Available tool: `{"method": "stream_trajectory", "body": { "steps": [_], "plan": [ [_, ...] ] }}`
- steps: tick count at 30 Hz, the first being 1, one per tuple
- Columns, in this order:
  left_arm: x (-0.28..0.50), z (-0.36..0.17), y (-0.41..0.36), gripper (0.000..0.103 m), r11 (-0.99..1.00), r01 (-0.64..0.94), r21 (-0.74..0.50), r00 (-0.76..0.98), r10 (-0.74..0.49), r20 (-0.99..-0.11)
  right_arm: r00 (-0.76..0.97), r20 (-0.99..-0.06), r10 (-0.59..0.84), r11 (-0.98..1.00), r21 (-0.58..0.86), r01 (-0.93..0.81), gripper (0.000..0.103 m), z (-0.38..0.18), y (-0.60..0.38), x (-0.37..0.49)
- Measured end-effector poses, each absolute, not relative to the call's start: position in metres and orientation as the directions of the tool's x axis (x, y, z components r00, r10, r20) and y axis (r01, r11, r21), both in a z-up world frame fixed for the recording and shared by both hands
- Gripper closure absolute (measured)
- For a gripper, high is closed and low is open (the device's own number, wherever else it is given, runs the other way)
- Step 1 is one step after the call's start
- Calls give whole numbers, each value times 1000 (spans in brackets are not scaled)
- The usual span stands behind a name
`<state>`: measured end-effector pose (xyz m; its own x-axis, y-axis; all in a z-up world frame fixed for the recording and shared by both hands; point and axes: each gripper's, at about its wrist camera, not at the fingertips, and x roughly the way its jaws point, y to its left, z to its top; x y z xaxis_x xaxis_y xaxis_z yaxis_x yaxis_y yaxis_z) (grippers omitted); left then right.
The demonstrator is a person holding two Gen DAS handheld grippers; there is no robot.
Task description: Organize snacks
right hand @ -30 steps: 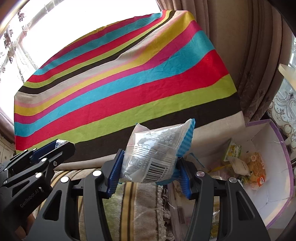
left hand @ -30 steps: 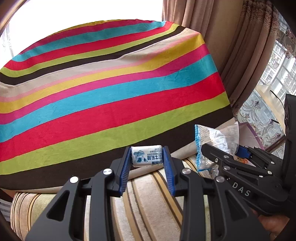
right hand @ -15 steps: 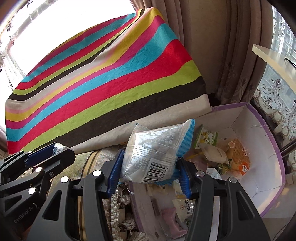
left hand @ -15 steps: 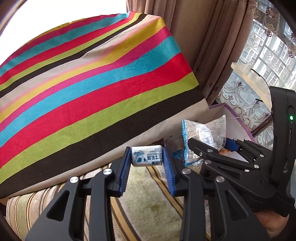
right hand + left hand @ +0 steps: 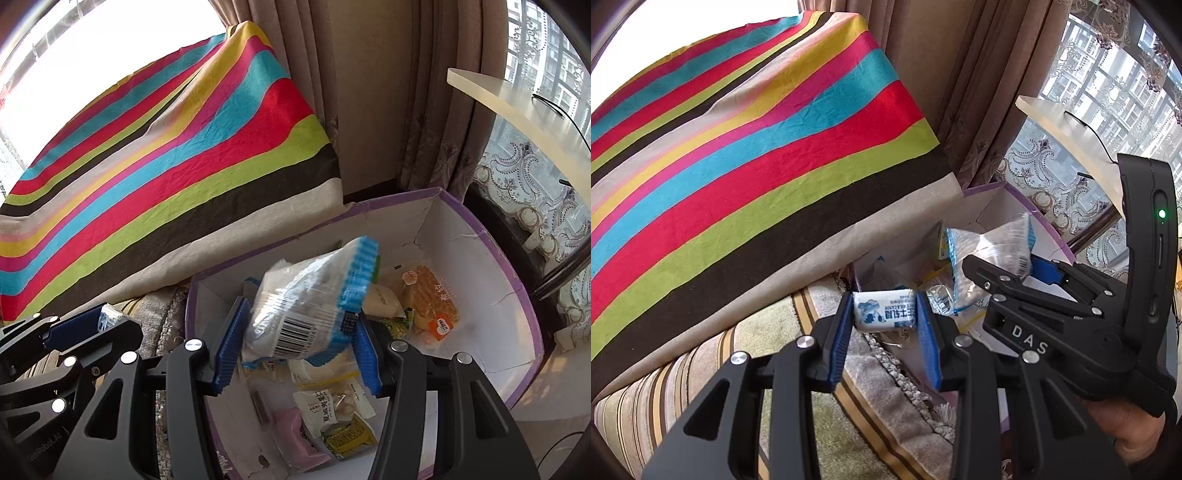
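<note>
Left claw [image 5: 884, 314] low in the centre of the left wrist view, clamped on a small white wrapped candy with blue print [image 5: 884, 314], pinched end to end between the blue pads, above the fringed edge of a beige and brown striped rug [image 5: 827, 417]. Right claw [image 5: 295, 328] at the centre of the right wrist view, closed on a clear plastic snack packet with blue crimped edges and a barcode [image 5: 306, 306], tilted up toward the right and held over a white cardboard box with a purple rim [image 5: 491, 295]. Same packet [image 5: 988, 254] at centre right of the left wrist view, with the right claw [image 5: 1027, 267] reaching in from the right edge, just beside the left one. Inside the box, loose wrapped snacks: an orange bread in clear wrap [image 5: 430, 299] at right, a pink packet [image 5: 299, 432] and a yellow-green packet [image 5: 349, 435] at the bottom. Across the upper left of both views, a cloth in red, blue, lime, yellow, pink and brown stripes [image 5: 746, 162], draped with its pale hem meeting the rug and the box's far corner. Behind, at upper centre, brown curtains [image 5: 424, 110]; at upper right, patterned lace at a bright window [image 5: 1108, 74] and a pale shelf edge [image 5: 517, 99] with a thin dark cable on it.
</note>
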<state>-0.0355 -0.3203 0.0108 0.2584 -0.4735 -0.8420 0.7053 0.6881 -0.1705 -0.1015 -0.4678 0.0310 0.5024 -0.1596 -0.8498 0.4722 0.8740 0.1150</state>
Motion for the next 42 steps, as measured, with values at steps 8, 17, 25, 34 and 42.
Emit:
{"method": "stream_trajectory", "body": {
  "steps": [8, 17, 25, 34, 42],
  "plan": [
    [-42, 6, -332, 67, 653, 728, -208, 205, -497, -843, 493, -848, -193, 860, 96, 501, 51, 33, -481, -111],
    [-46, 9, -328, 27, 662, 715, -223, 205, -504, -839, 466, -855, -227, 841, 69, 536, 30, 33, -482, -117],
    [-60, 4, -300, 22, 716, 652, -251, 179, -467, -866, 440, -876, -199, 854, 66, 517, 28, 33, -465, -139],
    [-62, -2, -301, 7, 714, 645, -273, 153, -470, -869, 442, -877, -187, 852, 79, 517, 28, 31, -460, -159],
    [-65, -4, -308, 4, 717, 653, -243, 153, -439, -885, 452, -872, -190, 852, 82, 517, 28, 34, -461, -161]
  ]
}}
